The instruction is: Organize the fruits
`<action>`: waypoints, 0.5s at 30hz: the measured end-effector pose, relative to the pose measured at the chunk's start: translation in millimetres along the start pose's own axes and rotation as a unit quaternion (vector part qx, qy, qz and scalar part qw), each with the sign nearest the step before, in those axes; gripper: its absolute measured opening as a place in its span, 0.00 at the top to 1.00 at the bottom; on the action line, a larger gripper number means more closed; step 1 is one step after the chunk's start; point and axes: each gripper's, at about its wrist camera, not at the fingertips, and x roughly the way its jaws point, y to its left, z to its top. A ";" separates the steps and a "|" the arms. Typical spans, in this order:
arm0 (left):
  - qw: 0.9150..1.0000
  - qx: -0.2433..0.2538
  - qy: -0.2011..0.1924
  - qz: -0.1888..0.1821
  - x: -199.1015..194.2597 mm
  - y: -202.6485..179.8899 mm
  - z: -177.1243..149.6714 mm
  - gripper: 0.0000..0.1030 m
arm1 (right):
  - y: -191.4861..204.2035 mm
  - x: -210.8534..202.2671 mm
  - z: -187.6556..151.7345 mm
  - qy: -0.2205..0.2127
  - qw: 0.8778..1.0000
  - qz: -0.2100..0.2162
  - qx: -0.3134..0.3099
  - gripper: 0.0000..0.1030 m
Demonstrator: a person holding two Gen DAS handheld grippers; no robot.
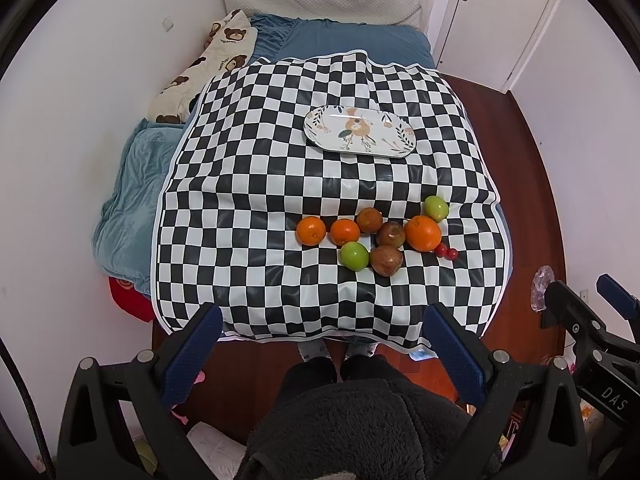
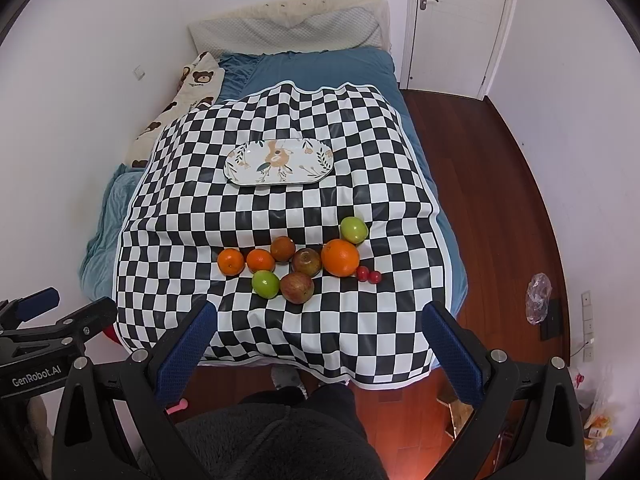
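Observation:
Several fruits lie in a cluster on the checkered cloth [image 1: 248, 184] near its front edge: a big orange [image 1: 423, 233] [image 2: 340, 257], two smaller oranges [image 1: 311, 231] [image 2: 231, 261], a brownish orange [image 1: 369, 220], two green apples [image 1: 354, 256] [image 2: 265, 284], two red-brown apples [image 1: 386, 260] [image 2: 297, 288] and small red cherry tomatoes [image 1: 447, 252] [image 2: 369, 275]. An empty oval floral plate [image 1: 360, 131] [image 2: 279, 162] lies farther back. My left gripper [image 1: 322, 326] and right gripper [image 2: 320, 326] are open and empty, held above the front edge of the cloth, short of the fruit.
The cloth covers a blue bed [image 2: 304, 68] with a bear-print pillow [image 1: 204, 68] at the back left. White walls flank the left. Wooden floor [image 2: 480, 184] and a door [image 2: 456, 20] lie to the right. My dark fleece sleeve [image 1: 360, 420] fills the bottom.

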 end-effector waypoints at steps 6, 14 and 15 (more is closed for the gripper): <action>1.000 -0.001 -0.001 0.000 -0.1 0.1 0.0 0.00 | -0.6 -2.4 0.1 0.001 1.000 0.000 0.000 0.00; 1.000 -0.001 -0.002 0.001 -0.1 -0.1 0.1 0.00 | -2.0 -4.8 0.1 -0.001 1.000 0.001 0.001 0.00; 1.000 -0.001 -0.002 0.001 -0.1 0.0 0.0 0.00 | -1.9 -4.9 0.0 -0.001 1.000 0.000 0.000 0.00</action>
